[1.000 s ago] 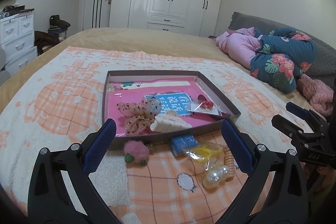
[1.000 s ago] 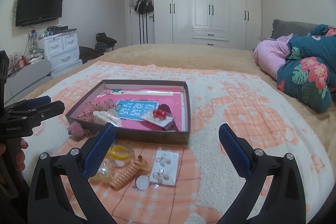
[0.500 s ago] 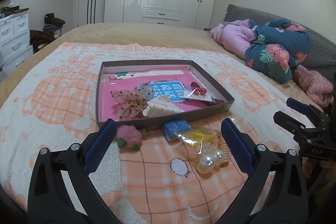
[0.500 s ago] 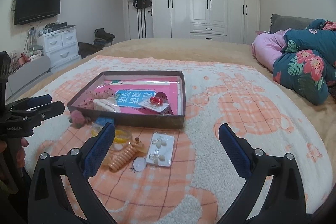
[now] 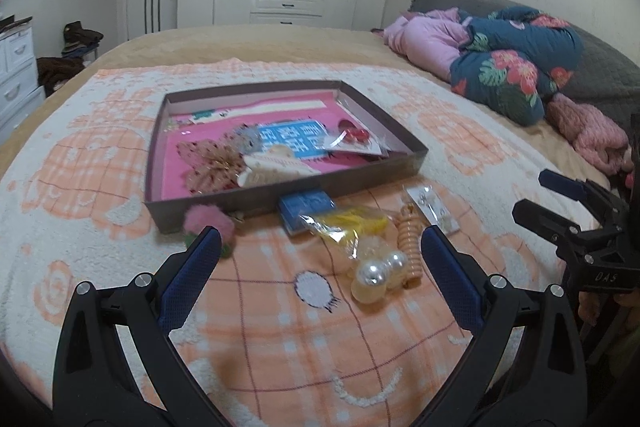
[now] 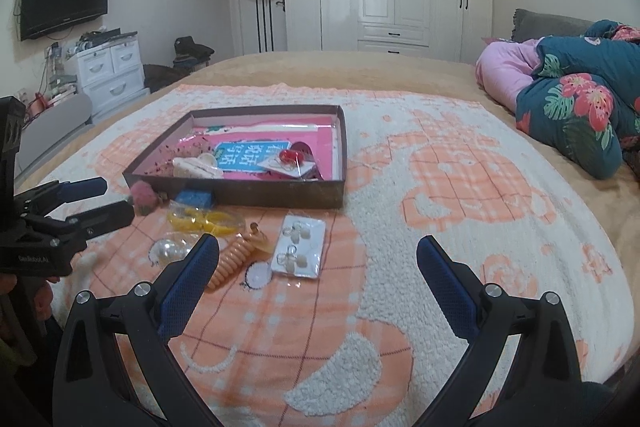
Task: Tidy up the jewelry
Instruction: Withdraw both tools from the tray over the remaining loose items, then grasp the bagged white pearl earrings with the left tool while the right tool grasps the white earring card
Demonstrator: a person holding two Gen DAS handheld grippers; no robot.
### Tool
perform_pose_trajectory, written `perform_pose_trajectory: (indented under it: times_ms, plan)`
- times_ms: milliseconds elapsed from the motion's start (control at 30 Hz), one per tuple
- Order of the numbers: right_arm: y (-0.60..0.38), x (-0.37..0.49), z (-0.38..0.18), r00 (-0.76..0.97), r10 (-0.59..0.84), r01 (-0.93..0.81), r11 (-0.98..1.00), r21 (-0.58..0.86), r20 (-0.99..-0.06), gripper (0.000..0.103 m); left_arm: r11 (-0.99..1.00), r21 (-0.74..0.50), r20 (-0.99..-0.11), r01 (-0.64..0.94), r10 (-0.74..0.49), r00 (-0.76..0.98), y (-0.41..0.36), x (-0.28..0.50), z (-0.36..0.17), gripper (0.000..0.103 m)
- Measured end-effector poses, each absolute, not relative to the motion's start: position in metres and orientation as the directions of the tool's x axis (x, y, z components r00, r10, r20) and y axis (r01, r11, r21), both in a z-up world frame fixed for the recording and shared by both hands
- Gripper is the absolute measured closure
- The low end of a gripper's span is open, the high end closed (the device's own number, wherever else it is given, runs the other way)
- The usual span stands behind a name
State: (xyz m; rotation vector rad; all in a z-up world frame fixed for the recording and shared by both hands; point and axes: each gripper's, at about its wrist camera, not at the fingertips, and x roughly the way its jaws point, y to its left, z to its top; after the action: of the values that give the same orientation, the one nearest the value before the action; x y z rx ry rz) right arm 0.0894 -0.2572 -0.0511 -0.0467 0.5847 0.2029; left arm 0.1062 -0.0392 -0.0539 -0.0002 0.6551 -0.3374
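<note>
Both grippers hovering over the blanket [image 6: 460, 187] on the bed, jaws spread wide, nothing held: left gripper [image 5: 318, 247], right gripper [image 6: 318, 255]. Brown tray [image 5: 372, 173] sitting ahead with hair clips inside. Loose pieces lying just in front of it: pink pompom [image 5: 208, 223], yellow bag [image 5: 348, 223], pearl clip [image 5: 378, 273], orange coil tie [image 6: 236, 259], earring card [image 6: 300, 247]

The right gripper [image 5: 560, 195] has the letters "DAS" on its black body. The blue card [image 5: 294, 139] in the box, beyond the fingers, has white writing too blurry to read.
</note>
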Motion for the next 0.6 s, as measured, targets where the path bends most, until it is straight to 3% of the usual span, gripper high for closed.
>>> perform_pose_trajectory:
  times_ms: [600]
  plan:
    - [-0.265, 0.123, -0.082, 0.735, 0.163, -0.176, 0.983, 0.047, -0.659, 0.007, 0.925, -0.114, -0.670, 0.363, -0.341, 0.660, -0.062, 0.122, -0.089, 0.012]
